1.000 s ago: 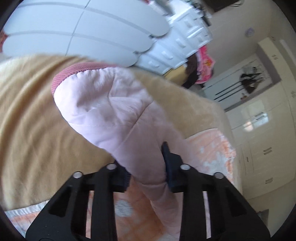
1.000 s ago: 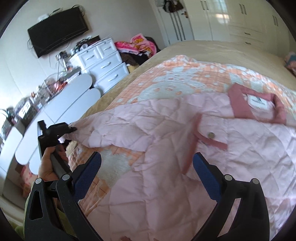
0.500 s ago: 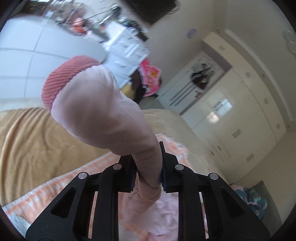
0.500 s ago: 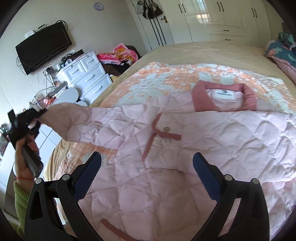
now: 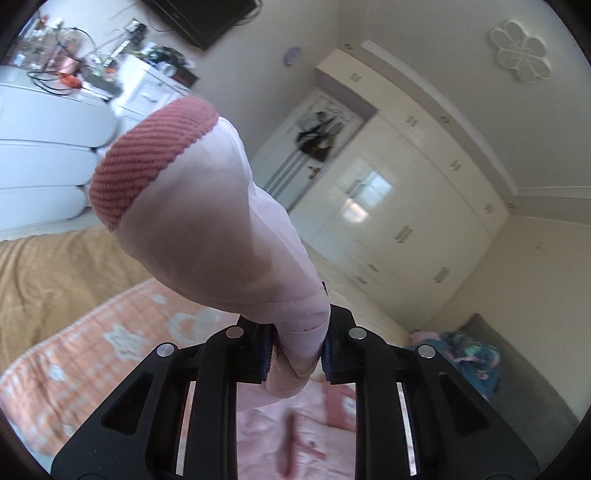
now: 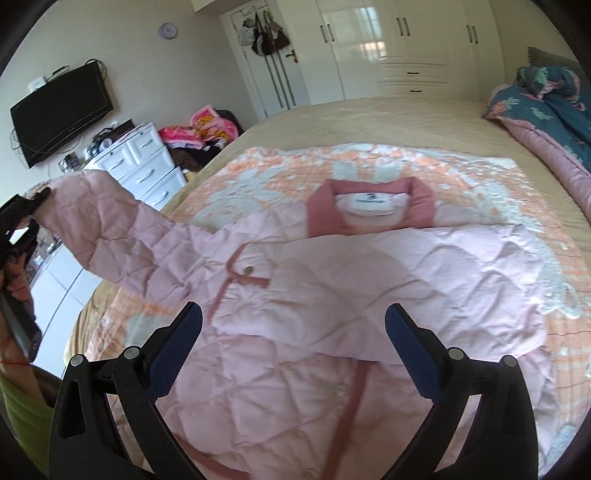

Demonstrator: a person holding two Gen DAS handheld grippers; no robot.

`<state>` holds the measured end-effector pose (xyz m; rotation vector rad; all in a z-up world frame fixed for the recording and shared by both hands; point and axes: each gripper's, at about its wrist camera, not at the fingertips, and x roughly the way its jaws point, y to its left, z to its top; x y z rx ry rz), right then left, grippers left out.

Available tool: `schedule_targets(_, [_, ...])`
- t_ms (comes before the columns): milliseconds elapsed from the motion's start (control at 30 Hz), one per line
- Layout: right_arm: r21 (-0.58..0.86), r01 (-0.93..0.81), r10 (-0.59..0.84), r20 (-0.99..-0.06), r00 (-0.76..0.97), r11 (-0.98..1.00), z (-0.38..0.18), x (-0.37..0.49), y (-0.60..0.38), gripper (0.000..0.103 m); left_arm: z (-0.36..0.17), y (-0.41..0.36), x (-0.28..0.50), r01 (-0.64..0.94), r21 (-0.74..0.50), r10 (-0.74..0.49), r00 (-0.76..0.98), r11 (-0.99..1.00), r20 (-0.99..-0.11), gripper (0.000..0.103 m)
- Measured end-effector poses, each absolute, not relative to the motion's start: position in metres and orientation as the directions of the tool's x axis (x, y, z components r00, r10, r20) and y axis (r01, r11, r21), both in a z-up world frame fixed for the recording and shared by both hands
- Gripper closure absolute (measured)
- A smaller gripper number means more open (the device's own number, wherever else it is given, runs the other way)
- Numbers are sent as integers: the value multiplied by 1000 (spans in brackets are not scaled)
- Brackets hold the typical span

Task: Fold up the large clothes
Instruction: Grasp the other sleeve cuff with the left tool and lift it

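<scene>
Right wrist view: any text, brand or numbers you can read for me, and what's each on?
Neck label inside the pink jacket's collar: one dark printed line, too small and blurred to read.
Wall clock: face too small to make out numerals.
TV: screen dark, no legible brand.
Nothing else carries readable text.

Jacket [image 6: 369, 295]: lay on the blanket [image 6: 461, 173], collar toward the bed's [image 6: 369, 114] far edge.
Sleeve [image 6: 122, 236]: reached past the bed's left edge.
Quilt [image 6: 554, 99]: lay at the bed's far right corner.
</scene>
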<state>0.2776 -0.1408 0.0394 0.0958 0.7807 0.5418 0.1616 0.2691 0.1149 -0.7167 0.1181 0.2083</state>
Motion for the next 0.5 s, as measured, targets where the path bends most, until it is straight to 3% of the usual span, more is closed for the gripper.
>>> schedule_targets(500, [269,-342,433,-633,642,900,27,282,-195,4,121,181,188,-7,-572,-83,988,820,-132,91])
